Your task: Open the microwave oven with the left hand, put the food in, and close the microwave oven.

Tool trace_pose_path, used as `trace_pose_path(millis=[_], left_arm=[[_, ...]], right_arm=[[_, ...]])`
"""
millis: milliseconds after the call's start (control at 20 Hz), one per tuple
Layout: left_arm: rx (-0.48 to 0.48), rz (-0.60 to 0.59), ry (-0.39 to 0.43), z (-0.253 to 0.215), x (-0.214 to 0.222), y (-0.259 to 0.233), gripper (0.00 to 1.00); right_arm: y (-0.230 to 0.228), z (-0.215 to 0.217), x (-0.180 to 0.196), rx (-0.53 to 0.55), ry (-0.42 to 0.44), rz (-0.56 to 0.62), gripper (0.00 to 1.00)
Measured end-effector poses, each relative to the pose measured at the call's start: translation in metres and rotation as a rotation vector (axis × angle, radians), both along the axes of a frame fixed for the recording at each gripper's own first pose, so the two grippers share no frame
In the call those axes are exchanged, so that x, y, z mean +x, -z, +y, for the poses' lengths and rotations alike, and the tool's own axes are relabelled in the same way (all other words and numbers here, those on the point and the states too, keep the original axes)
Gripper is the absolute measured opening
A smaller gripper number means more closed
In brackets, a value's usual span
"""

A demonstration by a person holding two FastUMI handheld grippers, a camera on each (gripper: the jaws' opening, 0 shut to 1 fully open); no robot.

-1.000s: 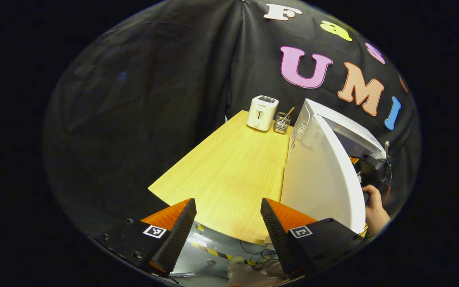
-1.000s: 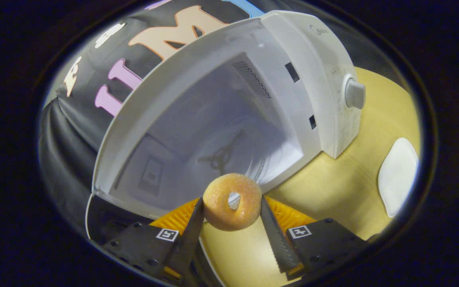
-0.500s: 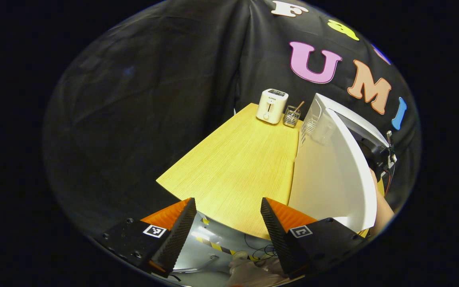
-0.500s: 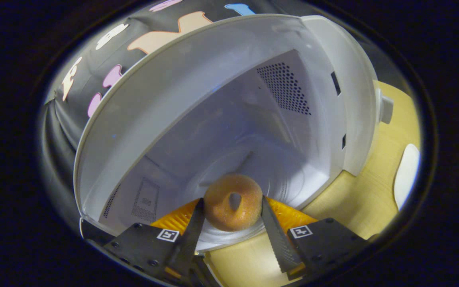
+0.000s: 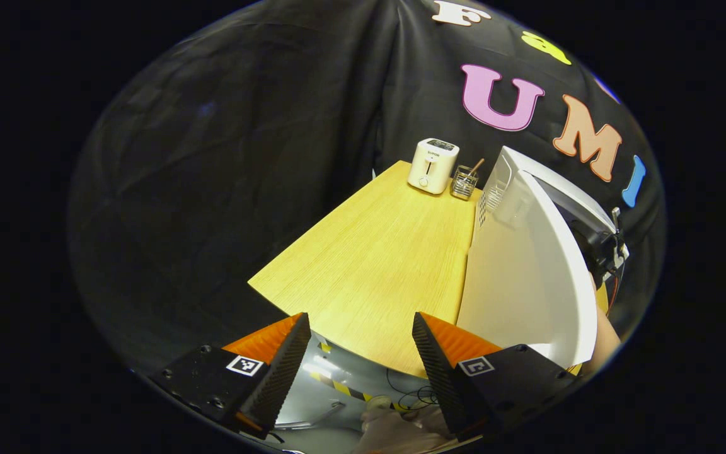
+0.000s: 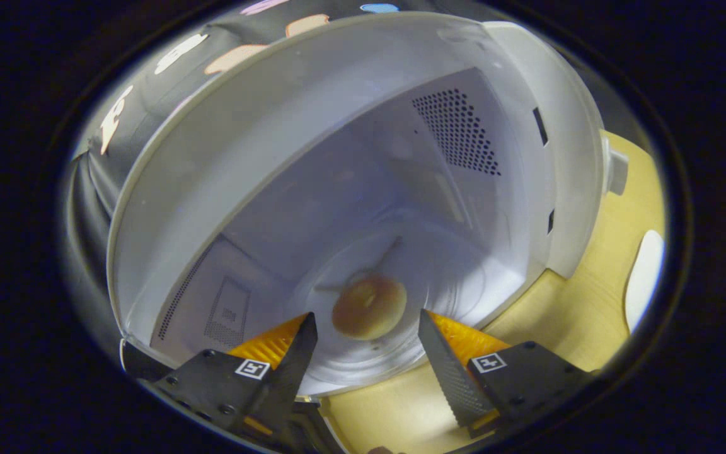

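Note:
The white microwave (image 6: 338, 126) stands with its cavity open in front of me in the right gripper view. A sugared doughnut (image 6: 369, 308) lies, slightly blurred, on the glass turntable (image 6: 451, 284) inside, free of both fingers. My right gripper (image 6: 366, 315) is open at the cavity's mouth, with its fingers on either side of the doughnut and apart from it. In the left gripper view the microwave door (image 5: 520, 277) is swung wide open on the right. My left gripper (image 5: 360, 317) is open and holds nothing, back over the table's near edge.
A white toaster (image 5: 433, 165) and a wire holder (image 5: 464, 181) stand at the far end of the wooden table (image 5: 375, 265). A hand (image 5: 605, 334) shows behind the door. The microwave's knob (image 6: 615, 171) and a white plate (image 6: 643, 277) are to the right.
My right gripper carried the doughnut into the cavity, then opened and let it go onto the turntable. The left gripper drifted slightly and stayed open.

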State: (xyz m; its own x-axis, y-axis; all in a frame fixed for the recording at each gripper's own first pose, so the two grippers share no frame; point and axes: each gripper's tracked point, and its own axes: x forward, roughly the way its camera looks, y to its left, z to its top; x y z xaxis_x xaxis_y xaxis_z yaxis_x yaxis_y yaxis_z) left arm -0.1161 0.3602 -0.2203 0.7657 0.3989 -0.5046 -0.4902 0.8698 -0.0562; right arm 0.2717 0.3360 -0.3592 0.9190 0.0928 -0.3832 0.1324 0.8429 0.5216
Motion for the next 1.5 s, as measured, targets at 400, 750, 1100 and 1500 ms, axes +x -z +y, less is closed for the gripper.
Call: trace_pose_path(millis=[400,750,1100,1500], left_arm=[[0.009,-0.003,0.006,0.0,0.009,-0.003,0.7],[0.01,-0.007,0.012,-0.005,0.02,-0.005,0.12],[0.002,-0.016,0.106,-0.026,0.034,-0.007,0.01],[-0.01,-0.039,0.242,-0.062,0.048,-0.009,0.01]], right_arm=[[-0.03,-0.009,-0.056,-0.106,-0.106,-0.058,0.91],[-0.071,-0.038,-0.112,-0.216,-0.159,-0.126,0.99],[-0.098,-0.087,-0.177,-0.33,-0.161,-0.14,1.0],[-0.113,-0.173,-0.225,-0.398,-0.018,-0.097,1.0]])
